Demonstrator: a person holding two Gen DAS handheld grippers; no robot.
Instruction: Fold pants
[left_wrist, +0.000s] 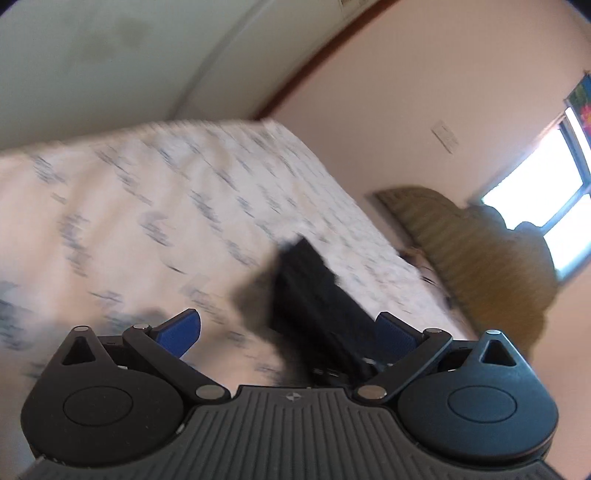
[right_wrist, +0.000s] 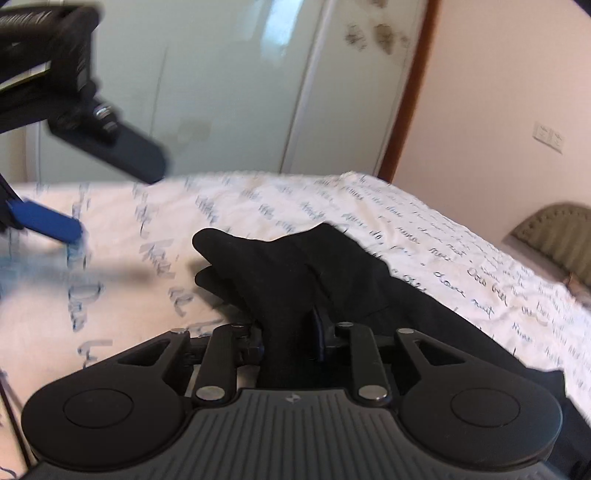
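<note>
Bedroom setup for us today: we're working over a bed covered by a white sheet (right_wrist: 258, 206) printed with blue handwriting, pale wardrobe doors (right_wrist: 229, 85) behind it and a pinkish wall (right_wrist: 498, 74) off to the right.

Closest to us in the right wrist view, the right gripper (right_wrist: 290, 339) has its jaws pulled in tight and clamped on a bunch of the black pants (right_wrist: 295, 266). The cloth comes up right between the two fingers and humps forward just ahead of them, with the rest trailing off to the gripper's right and back toward us across the sheet. Only a sliver of one blue pad shows through the fabric.

Up and to the left of that gripper hangs the left gripper (right_wrist: 74, 199), a bit blurry, one blue finger (right_wrist: 48, 221) pointing down near the sheet.

From the left wrist view, the left gripper (left_wrist: 286, 332) has its jaws spread wide, blue pads (left_wrist: 181, 332) well apart, nothing pinched. A dark strip of the pants (left_wrist: 310, 291) lies just ahead, closer to its right finger, running away over the sheet (left_wrist: 129, 203). We can't tell if it touches that pad, too smeared.

Farther out past the bed's right edge there's an olive padded headboard or chair back (left_wrist: 443, 229), then a bright window (left_wrist: 546, 199) on the far wall.
</note>
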